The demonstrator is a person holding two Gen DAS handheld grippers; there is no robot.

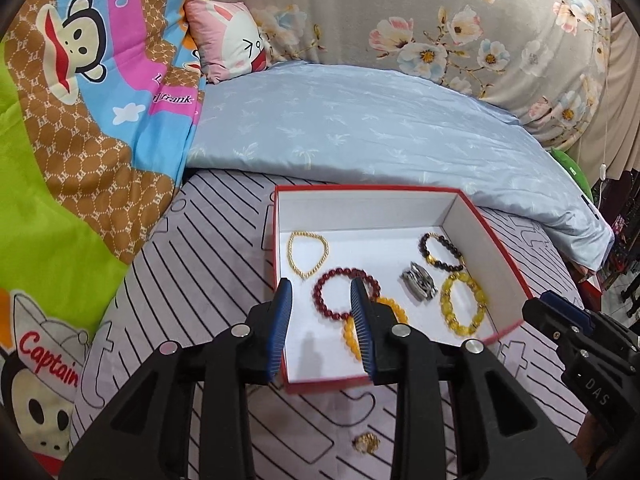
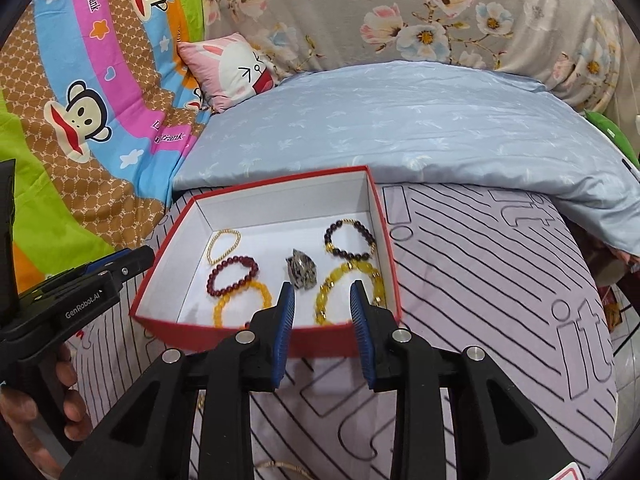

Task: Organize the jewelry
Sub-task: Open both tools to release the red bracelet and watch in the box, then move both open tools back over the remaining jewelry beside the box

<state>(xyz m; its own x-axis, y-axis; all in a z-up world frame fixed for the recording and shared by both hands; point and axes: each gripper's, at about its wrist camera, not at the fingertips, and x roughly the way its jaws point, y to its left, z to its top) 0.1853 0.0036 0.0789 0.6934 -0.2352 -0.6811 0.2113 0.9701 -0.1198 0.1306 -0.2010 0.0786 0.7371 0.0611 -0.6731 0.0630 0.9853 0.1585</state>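
My left fingers (image 1: 322,320) stand spread and empty above the near edge of the red box (image 1: 496,240) on the bed (image 1: 200,264). My right fingers (image 2: 322,320) are spread too, pinching nothing. Inside the box lie a gold chain bracelet (image 1: 308,254), a dark red bracelet (image 1: 324,296), two yellow ones, a dark one (image 1: 440,252) and a silver piece (image 1: 418,286). A small gold trinket (image 1: 366,441) lies on the bed near its front edge.

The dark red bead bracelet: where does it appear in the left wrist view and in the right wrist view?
Left wrist view: the dark red bead bracelet lies low in the middle of the picture, inside the red box, partly behind a blue fingertip.
Right wrist view: the bracelet lies left of the middle, in the box's left half.
Shared landmark: the thin gold bracelet lies just beyond it to the left in both views.
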